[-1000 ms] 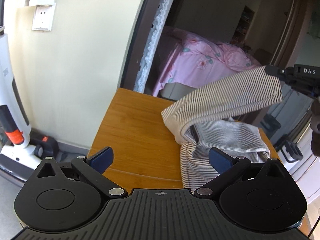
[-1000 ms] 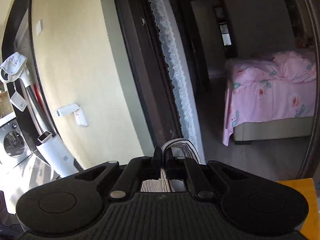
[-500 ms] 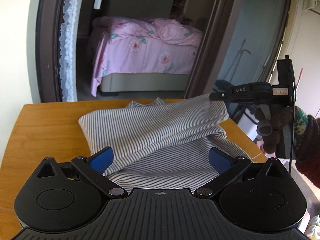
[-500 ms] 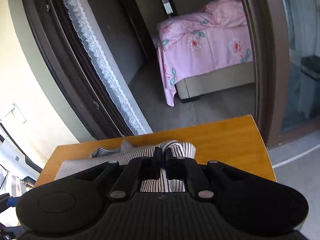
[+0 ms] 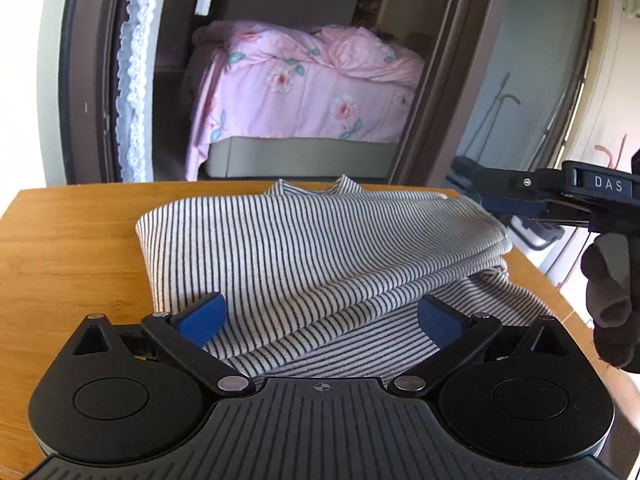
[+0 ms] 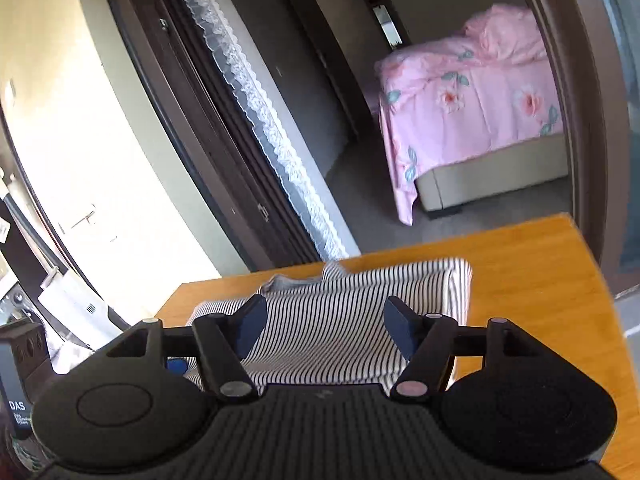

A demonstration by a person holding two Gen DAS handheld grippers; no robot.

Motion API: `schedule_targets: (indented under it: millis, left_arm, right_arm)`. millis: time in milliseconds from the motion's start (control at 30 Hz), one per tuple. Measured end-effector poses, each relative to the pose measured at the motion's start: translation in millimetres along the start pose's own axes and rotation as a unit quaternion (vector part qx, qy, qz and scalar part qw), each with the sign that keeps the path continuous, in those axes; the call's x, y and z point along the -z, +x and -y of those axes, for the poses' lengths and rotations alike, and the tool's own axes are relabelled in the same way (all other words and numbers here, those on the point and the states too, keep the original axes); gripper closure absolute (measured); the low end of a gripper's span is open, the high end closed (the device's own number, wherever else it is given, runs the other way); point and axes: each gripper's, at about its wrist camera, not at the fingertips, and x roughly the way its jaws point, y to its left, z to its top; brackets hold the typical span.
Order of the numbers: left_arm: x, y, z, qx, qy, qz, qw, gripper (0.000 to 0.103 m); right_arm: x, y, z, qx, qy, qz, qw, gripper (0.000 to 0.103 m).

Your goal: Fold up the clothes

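Note:
A black-and-white striped garment (image 5: 320, 248) lies folded in layers on the wooden table (image 5: 72, 240). It also shows in the right wrist view (image 6: 352, 320). My left gripper (image 5: 320, 314) is open and empty, with its blue pads just above the near edge of the garment. My right gripper (image 6: 324, 326) is open and empty over the garment's right part. In the left wrist view the right gripper (image 5: 504, 200) sits at the garment's right edge, apart from the cloth.
Beyond the table's far edge is a doorway with a lace curtain (image 5: 132, 92) and a bed with pink floral bedding (image 5: 304, 80). The table's right edge (image 6: 592, 280) drops to the floor. A white appliance (image 6: 72, 300) stands at the left.
My right gripper carried the garment's raised part down across the table, laid it over the rest and opened, letting it go. My left gripper swung to face the doorway and stayed open.

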Motion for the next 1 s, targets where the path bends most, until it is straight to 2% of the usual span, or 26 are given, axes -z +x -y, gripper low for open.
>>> schedule_targets:
  millis: [33, 67, 133, 233, 333, 400, 500, 600, 767, 867, 1000]
  left_arm:
    - [0.0, 0.0, 0.4, -0.003, 0.004, 0.000, 1.0000, 0.000]
    - [0.0, 0.1, 0.9, -0.007, 0.008, 0.000, 0.9999, 0.000]
    - [0.4, -1.3, -3.5, -0.001, 0.002, 0.003, 1.0000, 0.000]
    - [2.6, -4.0, -9.3, 0.013, -0.016, 0.013, 0.9997, 0.000]
    - [-0.3, -3.5, -3.1, -0.008, -0.011, 0.011, 0.9999, 0.000]
    - [-7.7, -4.8, -0.3, -0.018, -0.032, 0.015, 0.9992, 0.000]
    - [-20.4, 0.7, -7.0, 0.002, -0.081, 0.024, 0.9964, 0.000]
    - [-14.5, 16.3, -17.4, 0.007, -0.094, 0.026, 0.9952, 0.000]
    - [-9.4, 13.2, -20.1, 0.019, -0.098, 0.040, 0.9942, 0.000]
    - [-9.7, 13.7, -17.5, 0.014, -0.093, 0.038, 0.9949, 0.000]
    - [-9.5, 13.0, -15.3, 0.012, -0.091, 0.036, 0.9952, 0.000]
  right_arm:
    - [8.6, 7.9, 4.0, 0.009, 0.011, -0.007, 1.000, 0.038]
    - [15.9, 7.6, 3.9, 0.007, 0.007, 0.012, 1.000, 0.037]
    - [18.0, 5.1, 0.1, 0.002, 0.000, 0.021, 1.000, 0.030]
    - [24.1, 3.6, -5.5, 0.005, -0.011, 0.027, 1.000, 0.024]
    - [23.9, 6.0, -9.2, 0.006, -0.021, 0.017, 1.000, 0.019]
    - [22.4, 8.7, -10.9, 0.002, -0.024, 0.014, 1.000, 0.016]
    - [21.1, 8.6, -5.5, -0.018, -0.007, 0.015, 1.000, 0.010]
    - [22.7, 4.9, 5.5, -0.065, 0.030, 0.023, 0.997, 0.000]
    - [24.2, 3.1, 20.5, -0.096, 0.081, 0.036, 0.991, 0.000]
    - [23.1, 3.4, 20.0, -0.098, 0.081, 0.025, 0.992, 0.000]
    - [19.0, -3.0, 0.2, -0.104, 0.062, -0.008, 0.993, 0.000]
